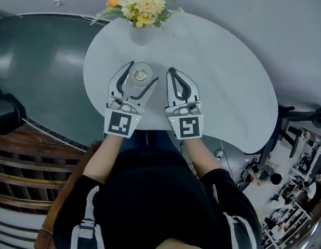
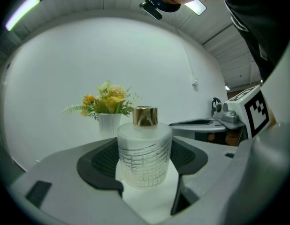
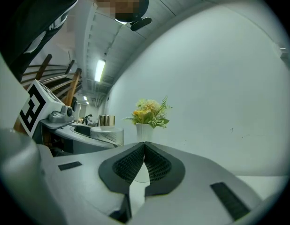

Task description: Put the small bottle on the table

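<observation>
Frosted small bottle (image 2: pixel 145 156), gold cap, gridded lines, clamped in left gripper (image 1: pixel 143 71) jaws.

The small bottle (image 2: pixel 144 159) is frosted (its cap (image 2: pixel 145 116) glossy gold).

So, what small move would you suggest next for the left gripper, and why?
Probably ease the left gripper straight down: its jaws clasp the small frosted bottle upright over the white table, and whether its base already rests there is unclear.
</observation>
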Available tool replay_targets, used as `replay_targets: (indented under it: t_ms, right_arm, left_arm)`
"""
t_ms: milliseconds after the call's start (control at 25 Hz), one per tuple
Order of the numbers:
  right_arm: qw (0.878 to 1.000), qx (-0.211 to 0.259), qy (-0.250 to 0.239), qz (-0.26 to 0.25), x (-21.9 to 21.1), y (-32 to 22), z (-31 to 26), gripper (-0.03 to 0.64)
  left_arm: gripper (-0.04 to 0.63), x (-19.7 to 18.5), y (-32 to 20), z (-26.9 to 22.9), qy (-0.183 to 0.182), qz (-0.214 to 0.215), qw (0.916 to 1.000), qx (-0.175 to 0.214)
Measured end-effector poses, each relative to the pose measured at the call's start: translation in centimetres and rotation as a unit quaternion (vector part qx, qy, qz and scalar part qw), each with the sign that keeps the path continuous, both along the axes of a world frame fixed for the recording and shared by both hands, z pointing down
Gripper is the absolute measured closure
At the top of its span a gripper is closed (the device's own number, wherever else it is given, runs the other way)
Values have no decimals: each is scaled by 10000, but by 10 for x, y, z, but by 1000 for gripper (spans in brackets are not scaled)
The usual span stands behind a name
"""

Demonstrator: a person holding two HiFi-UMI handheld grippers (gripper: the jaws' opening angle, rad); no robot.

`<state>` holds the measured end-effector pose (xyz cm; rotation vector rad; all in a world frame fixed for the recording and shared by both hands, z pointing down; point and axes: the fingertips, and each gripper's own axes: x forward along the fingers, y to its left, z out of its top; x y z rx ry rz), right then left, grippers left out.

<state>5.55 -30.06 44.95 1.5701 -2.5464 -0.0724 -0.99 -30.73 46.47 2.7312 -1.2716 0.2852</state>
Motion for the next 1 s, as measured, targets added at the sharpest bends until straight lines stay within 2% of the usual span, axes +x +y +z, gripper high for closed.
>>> replay_targets:
  t_ms: [520,680,1000]
  right_arm:
    - [9990,-434,70,35,-1,-18,49,595]
    - [9980,-628,80,73,-1,-23,64,595]
    - [9963,-851,94,122,0,-34,83,595]
  left_arm:
    - [265,5,-21,56,-71,-15,9992,-392]
    - [265,8,-33,66,-217,98,9995,-194]
    - [265,11,-45,93,-377,125,9985,-389]
